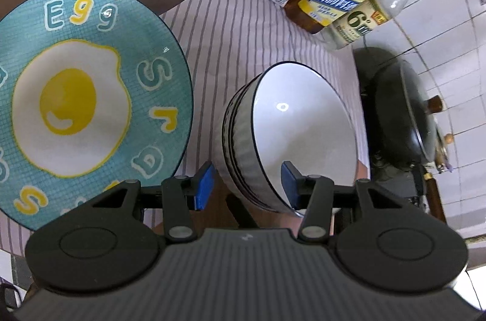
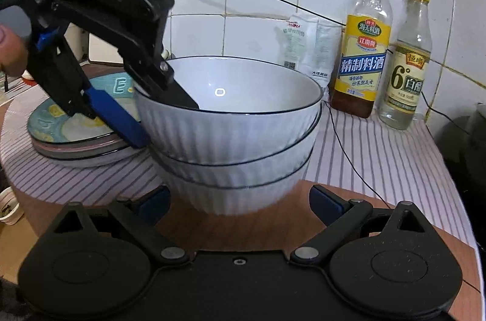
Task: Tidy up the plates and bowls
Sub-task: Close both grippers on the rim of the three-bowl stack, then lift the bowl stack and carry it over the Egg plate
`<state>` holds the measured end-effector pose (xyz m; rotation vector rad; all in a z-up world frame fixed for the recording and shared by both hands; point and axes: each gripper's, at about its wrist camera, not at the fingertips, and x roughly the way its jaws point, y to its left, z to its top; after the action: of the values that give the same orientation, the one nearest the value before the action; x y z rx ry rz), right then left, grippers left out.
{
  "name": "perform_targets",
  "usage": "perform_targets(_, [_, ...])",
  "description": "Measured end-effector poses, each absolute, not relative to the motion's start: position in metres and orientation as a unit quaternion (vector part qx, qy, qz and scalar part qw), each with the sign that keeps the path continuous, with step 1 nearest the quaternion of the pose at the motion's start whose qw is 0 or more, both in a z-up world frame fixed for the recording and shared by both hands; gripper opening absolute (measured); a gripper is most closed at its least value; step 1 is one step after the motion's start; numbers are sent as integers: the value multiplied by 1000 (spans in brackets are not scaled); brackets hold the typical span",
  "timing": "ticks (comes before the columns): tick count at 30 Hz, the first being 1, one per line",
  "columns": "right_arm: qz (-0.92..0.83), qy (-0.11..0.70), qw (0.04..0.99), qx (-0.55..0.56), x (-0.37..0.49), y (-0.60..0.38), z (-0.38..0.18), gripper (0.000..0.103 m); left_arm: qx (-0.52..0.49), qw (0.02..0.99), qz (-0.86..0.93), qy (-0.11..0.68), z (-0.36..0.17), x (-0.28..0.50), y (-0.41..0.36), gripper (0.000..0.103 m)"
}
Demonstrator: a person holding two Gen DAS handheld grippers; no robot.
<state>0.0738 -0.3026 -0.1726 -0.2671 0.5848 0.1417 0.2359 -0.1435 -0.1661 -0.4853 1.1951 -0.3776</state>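
Left claw [image 1: 246, 184]: its jaws straddle the near wall of the top bowl [image 1: 299, 135], one finger inside and one outside; the gap is wider than the wall, so spread, not pinching.
Right claw [image 2: 240, 204]: spread wide and empty, low in front of the bowl stack [image 2: 234, 166], apart from it.
Bowl stack: three ribbed white bowls nested, standing straight ahead of the right claw, partly on the striped cloth [image 2: 379, 157].
Plates [image 2: 79, 145]: a stack beside the left claw's outer finger, an egg-patterned plate [image 1: 73, 105] uppermost.
Bottles [image 2: 363, 47]: two, well beyond the bowls, against the tiled wall.
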Motion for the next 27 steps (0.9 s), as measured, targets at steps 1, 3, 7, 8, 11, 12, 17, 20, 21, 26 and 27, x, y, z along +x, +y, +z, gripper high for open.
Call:
perform_targets(1, [74, 289, 946, -128, 77, -303, -174, 100, -223, 783, -171, 555, -168, 237, -144, 47])
perform_targets(3, [78, 287, 946, -126, 81, -301, -176, 100, -222, 782, -166, 558, -170, 240, -147, 47])
perform_targets(7, [85, 289, 947, -113, 89, -300, -178, 100, -208, 785, -160, 561, -171, 243, -153, 40])
perform_targets(8, [86, 293, 946, -108, 91, -300, -178, 101, -196, 789, -157, 560, -170, 243, -155, 37])
perform_targets(11, [88, 300, 945, -98, 95, -301, -178, 101, -185, 794, -161, 557, -168, 242, -157, 37])
perform_targets(12, [88, 302, 944, -96, 95, -301, -178, 101, -186, 793, -161, 557, -169, 242, -156, 37])
perform_targets(17, [83, 309, 944, -85, 101, -300, -178, 102, -186, 796, -160, 554, -169, 242, -157, 37])
perform_targets(20, [80, 310, 944, -80, 102, -300, -179, 102, -188, 796, -160, 553, -169, 242, -157, 37])
perform_targets(21, [78, 310, 944, -79, 103, -299, -179, 102, -188, 796, -160, 553, -169, 241, -156, 37])
perform_targets(26, [61, 305, 948, -70, 101, -295, -181, 102, -169, 804, -166, 545, -168, 238, -158, 37])
perform_targets(27, [57, 303, 949, -68, 100, -295, -181, 102, -159, 808, -168, 543, -167, 237, -160, 36])
